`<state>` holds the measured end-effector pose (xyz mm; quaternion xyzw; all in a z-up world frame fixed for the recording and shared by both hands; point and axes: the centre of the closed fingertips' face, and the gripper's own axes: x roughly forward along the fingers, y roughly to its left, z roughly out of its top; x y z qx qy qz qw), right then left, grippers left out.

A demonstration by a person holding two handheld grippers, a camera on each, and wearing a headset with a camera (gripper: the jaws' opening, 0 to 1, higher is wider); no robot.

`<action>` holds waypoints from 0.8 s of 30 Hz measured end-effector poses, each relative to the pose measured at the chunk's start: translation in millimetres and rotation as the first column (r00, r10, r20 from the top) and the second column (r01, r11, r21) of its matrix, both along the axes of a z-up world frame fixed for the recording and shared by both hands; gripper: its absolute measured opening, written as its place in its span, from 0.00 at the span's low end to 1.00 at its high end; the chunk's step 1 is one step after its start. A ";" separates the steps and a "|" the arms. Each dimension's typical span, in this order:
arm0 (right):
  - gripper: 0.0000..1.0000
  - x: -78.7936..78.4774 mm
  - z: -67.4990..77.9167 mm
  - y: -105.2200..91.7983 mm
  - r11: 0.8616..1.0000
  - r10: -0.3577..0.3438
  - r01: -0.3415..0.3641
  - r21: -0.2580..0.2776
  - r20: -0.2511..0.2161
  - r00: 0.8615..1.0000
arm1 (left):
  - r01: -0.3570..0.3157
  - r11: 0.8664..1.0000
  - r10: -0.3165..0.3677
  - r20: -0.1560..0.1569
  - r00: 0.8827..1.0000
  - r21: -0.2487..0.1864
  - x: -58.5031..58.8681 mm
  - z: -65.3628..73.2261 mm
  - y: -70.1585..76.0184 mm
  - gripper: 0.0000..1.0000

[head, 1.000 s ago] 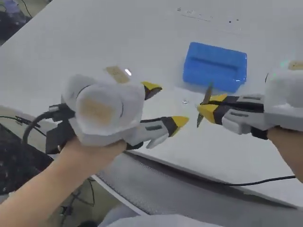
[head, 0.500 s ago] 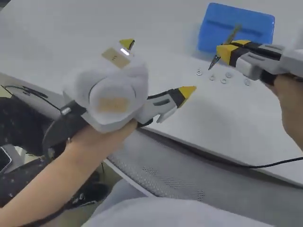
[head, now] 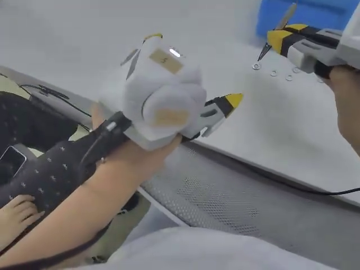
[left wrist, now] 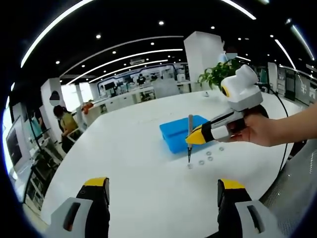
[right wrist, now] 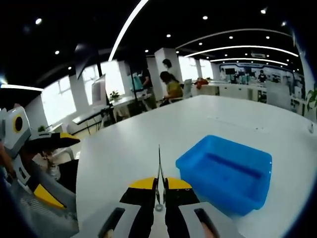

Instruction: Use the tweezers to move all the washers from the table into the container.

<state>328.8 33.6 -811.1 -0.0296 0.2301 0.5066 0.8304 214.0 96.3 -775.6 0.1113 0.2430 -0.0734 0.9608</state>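
Several small metal washers (head: pixel 273 73) lie on the white table (head: pixel 264 124), just in front of the blue container (head: pixel 306 12). My right gripper (head: pixel 279 38) is shut on grey tweezers (head: pixel 263 52), which point down with their tip just above the leftmost washer (head: pixel 256 66). From the left gripper view, the tweezers (left wrist: pixel 189 139) stand upright over the washers (left wrist: pixel 201 162), with the blue container (left wrist: pixel 181 133) behind. The right gripper view has the tweezers (right wrist: pixel 159 166) pinched between its jaws (right wrist: pixel 158 187), left of the container (right wrist: pixel 225 173). My left gripper (head: pixel 192 70) hovers open and holds nothing, left of the washers.
The table's front edge (head: pixel 236 154) runs diagonally below the grippers, and a black cable (head: pixel 315 190) trails along it. A perforated grey surface (head: pixel 225 197) sits below the edge. More desks and people (right wrist: pixel 171 89) are far across the room.
The head camera has swung, shifting the whole picture. The tweezers' tip has come down closer to the leftmost washer. The left gripper stays open.
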 end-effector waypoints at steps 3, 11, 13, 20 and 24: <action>0.03 0.9 -2.3 0.3 1.000 -0.015 0.015 0.014 -0.017 1.000 | 0.003 1.000 -0.003 0.000 1.000 0.004 -0.2 0.1 0.5 0.93; 0.03 -9.4 -8.1 0.1 1.000 -0.004 0.005 -0.022 0.011 1.000 | 0.011 1.000 -0.010 -0.034 0.999 0.022 -2.2 -6.4 0.8 0.93; 0.03 -10.3 -7.5 -0.4 1.000 -0.004 0.004 -0.022 0.009 1.000 | 0.013 1.000 -0.012 -0.036 0.999 0.020 -2.5 -6.6 0.3 0.92; 0.03 -13.6 -11.7 -4.6 0.993 0.016 -0.010 -0.114 0.054 0.998 | 0.008 0.999 -0.007 -0.040 0.999 0.033 -2.7 -7.3 2.2 0.92; 0.02 -13.6 -10.6 -2.5 0.993 0.035 -0.028 -0.118 0.062 0.997 | 0.006 0.999 -0.005 -0.043 0.999 0.032 -2.7 -7.6 2.6 0.92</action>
